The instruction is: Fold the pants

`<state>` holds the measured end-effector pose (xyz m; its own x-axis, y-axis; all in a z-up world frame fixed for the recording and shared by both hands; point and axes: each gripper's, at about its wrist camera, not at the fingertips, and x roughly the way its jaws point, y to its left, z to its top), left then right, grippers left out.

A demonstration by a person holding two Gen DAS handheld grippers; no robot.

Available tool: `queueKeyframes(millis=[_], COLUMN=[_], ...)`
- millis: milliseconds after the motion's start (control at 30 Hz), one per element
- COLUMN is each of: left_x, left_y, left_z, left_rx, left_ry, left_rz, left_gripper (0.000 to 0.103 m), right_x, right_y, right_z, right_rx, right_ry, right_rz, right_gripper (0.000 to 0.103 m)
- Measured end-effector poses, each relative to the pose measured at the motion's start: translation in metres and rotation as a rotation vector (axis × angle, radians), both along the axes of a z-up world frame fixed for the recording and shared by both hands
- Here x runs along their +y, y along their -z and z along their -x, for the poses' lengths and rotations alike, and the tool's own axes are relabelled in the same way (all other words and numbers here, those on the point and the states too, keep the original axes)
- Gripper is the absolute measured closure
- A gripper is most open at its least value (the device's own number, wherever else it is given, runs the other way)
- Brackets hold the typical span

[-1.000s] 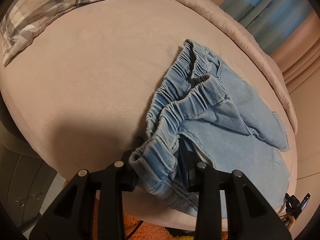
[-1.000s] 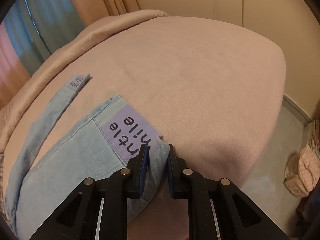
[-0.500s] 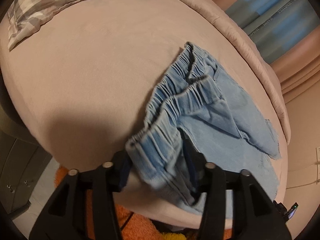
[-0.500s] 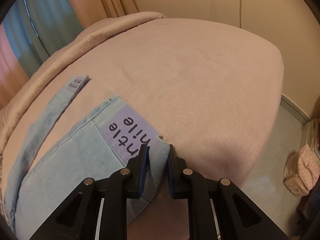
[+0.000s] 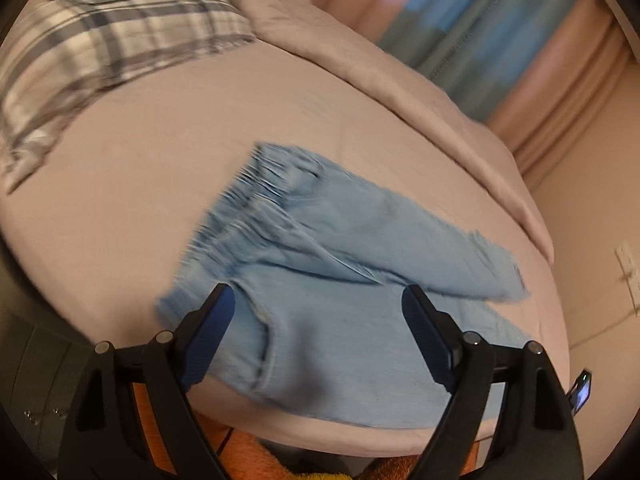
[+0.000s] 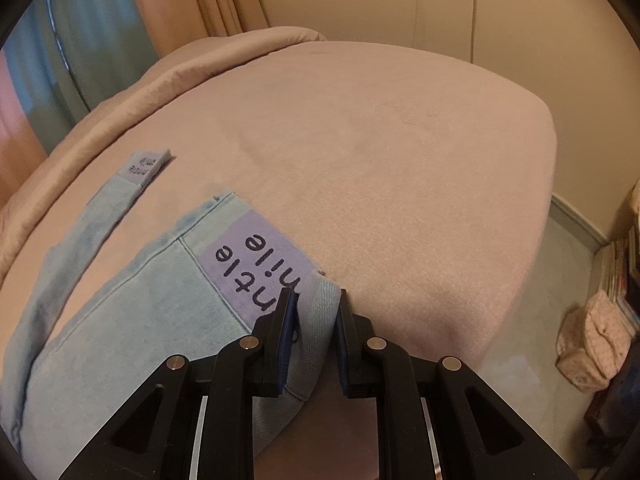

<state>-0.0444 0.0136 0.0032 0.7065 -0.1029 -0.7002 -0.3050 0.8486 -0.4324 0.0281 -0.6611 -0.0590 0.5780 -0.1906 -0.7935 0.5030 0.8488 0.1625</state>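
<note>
Light-blue denim pants [image 5: 340, 280] lie spread on a pink-covered bed [image 5: 160, 184], waistband toward a plaid pillow [image 5: 100, 52]. The left hand-held gripper [image 5: 316, 300] hovers over the waist end with jaws wide apart, gripping nothing. The right hand-held gripper [image 6: 316, 308] is clamped on a leg cuff beside its purple lettered patch [image 6: 252, 264], low over the bed.

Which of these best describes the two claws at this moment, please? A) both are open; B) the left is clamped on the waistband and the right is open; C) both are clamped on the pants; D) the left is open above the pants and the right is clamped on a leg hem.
D: the left claw stands wide open over the pants, gripping nothing, while the right claw pinches the leg hem.
</note>
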Motion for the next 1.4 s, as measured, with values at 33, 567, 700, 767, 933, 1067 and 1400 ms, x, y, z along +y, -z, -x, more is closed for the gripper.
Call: queueKeyframes(millis=[33,567,700,767,933,1067,1400], left_x=[-0.009,-0.043,-0.047,-0.051,-0.058,-0.063,-0.059], left_y=[0.003,0.066,0.067,0.068,0.070,0.072,0.070], left_z=[-0.008,-0.053,-0.055,-0.056,-0.057,-0.060,-0.063], left_rx=[0.013,0.170,0.169,0.164,0.170,0.178,0.180], left_ry=[0.024,0.145,0.149,0.147,0.163,0.163,0.148], left_rz=[-0.018,0.001,-0.024,-0.029,-0.065,-0.108,-0.068], left_gripper=[0.017,0.008,0.007,0.006,0.003,0.002,0.001], right_x=[0.000,0.006,0.011,0.013,0.011,0.013,0.013], right_y=[0.000,0.000,0.000,0.000,0.000,0.001,0.001], right_z=[0.000,-0.005,-0.004,-0.004,-0.003,-0.003,-0.003], right_rx=[0.002,0.023,0.019,0.024,0.020,0.018,0.018], right_ry=[0.002,0.021,0.042,0.043,0.040,0.044,0.045], right_rz=[0.004,0.094,0.125,0.145,0.142,0.152,0.159], right_gripper=[0.088,0.083,0.082,0.082,0.082,0.081,0.073])
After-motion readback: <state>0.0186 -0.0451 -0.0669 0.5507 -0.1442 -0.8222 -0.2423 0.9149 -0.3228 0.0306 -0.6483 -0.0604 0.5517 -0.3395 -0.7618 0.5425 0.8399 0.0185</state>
